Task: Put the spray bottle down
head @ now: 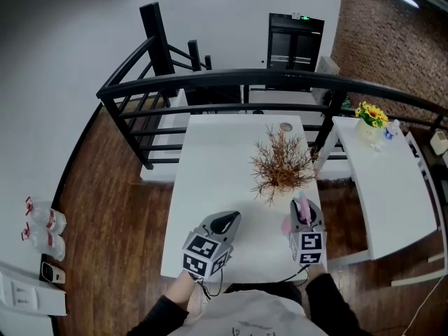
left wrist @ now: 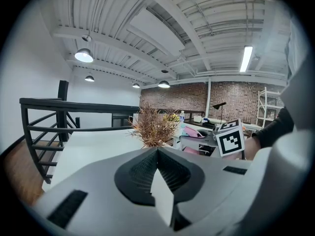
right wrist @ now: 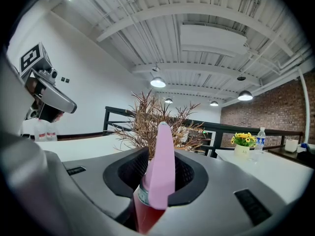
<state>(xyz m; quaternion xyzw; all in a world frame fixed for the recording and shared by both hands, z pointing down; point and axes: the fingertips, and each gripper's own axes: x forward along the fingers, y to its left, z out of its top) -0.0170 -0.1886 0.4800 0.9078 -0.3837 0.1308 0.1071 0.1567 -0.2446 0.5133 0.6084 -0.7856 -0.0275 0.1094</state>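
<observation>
Starting at the far left, well away from both sets of jaws, two clear bottles (head: 46,228) with red labels lie on the wood floor. Next comes the left gripper (head: 225,222), held over the near part of the white table (head: 224,152); its jaws are closed tip to tip with nothing between them, and its marker cube (head: 204,252) sits behind them, toward the person. Ahead of those jaws and a little to their right stands a dried plant (head: 280,163) of brown twigs, which the left gripper view also shows just beyond the jaw tips (left wrist: 153,127). To the right of the left jaws is the right gripper (head: 302,215), level with the other and carrying its own marker cube (head: 308,246). Its jaws are clamped on the spray bottle (right wrist: 160,181): the pink spray head rises between the dark pads and stands above them, and the red body drops below them. From the head view the bottle (head: 288,225) seems to be held just above the table near its front right corner, though its base is hidden, so whether it touches cannot be told. The plant (right wrist: 157,117) is close in front of these jaws. Farther right of them, on a second white table (head: 392,194), stands a pot of yellow flowers (head: 369,116) with a small water bottle (right wrist: 259,140) beside it.
</observation>
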